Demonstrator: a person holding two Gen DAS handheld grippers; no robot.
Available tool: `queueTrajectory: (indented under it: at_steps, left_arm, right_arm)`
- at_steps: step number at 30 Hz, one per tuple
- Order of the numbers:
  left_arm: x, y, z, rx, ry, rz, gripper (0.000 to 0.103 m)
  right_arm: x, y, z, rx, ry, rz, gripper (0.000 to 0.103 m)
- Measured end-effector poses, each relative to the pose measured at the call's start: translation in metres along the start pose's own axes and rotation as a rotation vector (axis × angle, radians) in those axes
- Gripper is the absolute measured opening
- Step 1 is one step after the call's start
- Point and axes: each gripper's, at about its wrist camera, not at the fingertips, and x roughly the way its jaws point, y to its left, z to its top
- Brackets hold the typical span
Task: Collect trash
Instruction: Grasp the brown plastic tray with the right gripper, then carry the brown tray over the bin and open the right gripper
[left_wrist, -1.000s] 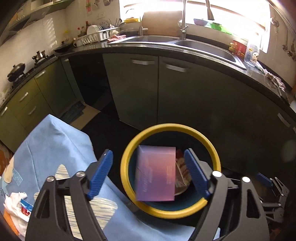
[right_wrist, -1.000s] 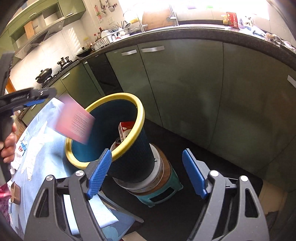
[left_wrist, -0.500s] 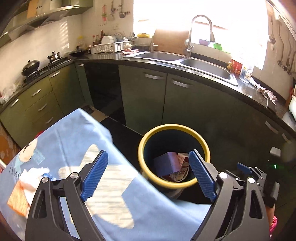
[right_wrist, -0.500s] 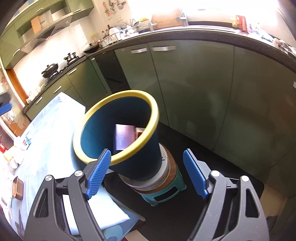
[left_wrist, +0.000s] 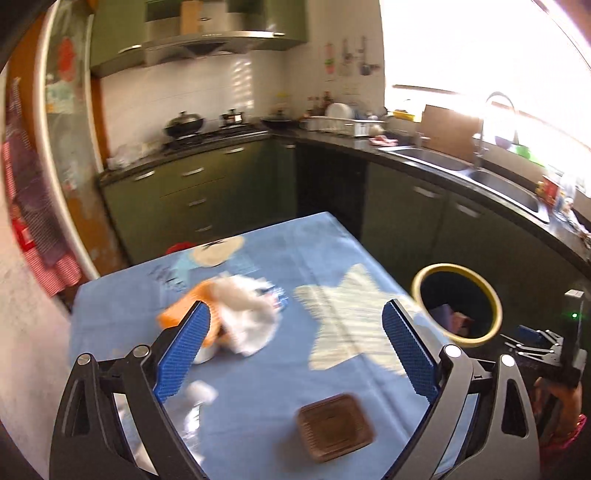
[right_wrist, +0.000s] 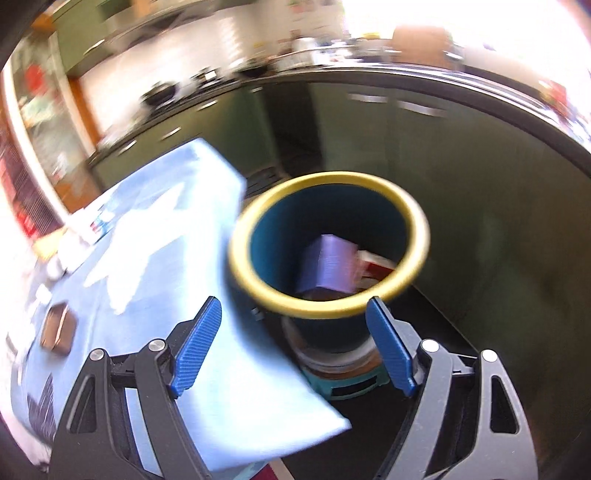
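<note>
A yellow-rimmed teal bin (right_wrist: 328, 258) (left_wrist: 458, 301) stands beside the table; a purple box (right_wrist: 328, 266) and a red carton (right_wrist: 373, 266) lie inside it. My left gripper (left_wrist: 295, 350) hangs over the blue tablecloth (left_wrist: 258, 369), its jaws opening with nothing between them. Ahead of its left finger lies a heap of white plastic bag (left_wrist: 247, 310) and orange wrapper (left_wrist: 181, 310). A small white scrap (left_wrist: 199, 391) and a brown square tray (left_wrist: 334, 432) lie nearer. My right gripper (right_wrist: 295, 343) is open and empty just in front of the bin.
Green kitchen cabinets (left_wrist: 192, 192), a stove with pots (left_wrist: 184, 123) and a sink (left_wrist: 480, 173) line the walls behind. The bin sits on a stack of stools (right_wrist: 343, 373). A hand (left_wrist: 557, 398) with the other gripper shows at the right edge of the left wrist view.
The purple box fell from my left gripper into the bin. The left gripper then swung left from the bin to over the table. The right gripper shifted closer, facing the bin opening.
</note>
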Motion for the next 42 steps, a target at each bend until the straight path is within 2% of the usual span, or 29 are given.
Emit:
queueTrajectory:
  at_steps: [4,10,13,15,19,27,31,42]
  left_arm:
    - [-0.013,0.042,-0.022,-0.059,0.022,0.054,0.093]
    - [-0.027,0.079,-0.048,-0.117,0.03,0.098,0.093]
    - [-0.03,0.087,-0.055,-0.129,0.032,0.095,0.094]
    - [-0.031,0.09,-0.058,-0.13,0.029,0.091,0.094]
    - [-0.033,0.096,-0.061,-0.141,0.024,0.082,0.094]
    - [-0.027,0.106,-0.068,-0.168,0.033,0.064,0.094]
    - [-0.024,0.107,-0.07,-0.171,0.038,0.057,0.094]
    - [-0.017,0.099,-0.069,-0.155,0.053,0.044,0.094]
  right_arm:
    - [0.005,0.049,0.005,-0.124,0.039,0.09,0.076]
    - [0.004,0.128,0.005,-0.216,0.058,0.251,0.075]
    - [0.008,0.168,-0.004,-0.248,0.078,0.303,0.061]
    - [0.014,0.188,-0.01,-0.262,0.098,0.32,0.056]
    - [0.028,0.214,-0.018,-0.289,0.134,0.301,0.045]
    - [0.048,0.232,-0.025,-0.31,0.156,0.265,0.027]
    - [0.052,0.237,-0.027,-0.323,0.16,0.272,0.005]
    - [0.038,0.215,-0.014,-0.28,0.116,0.28,0.004]
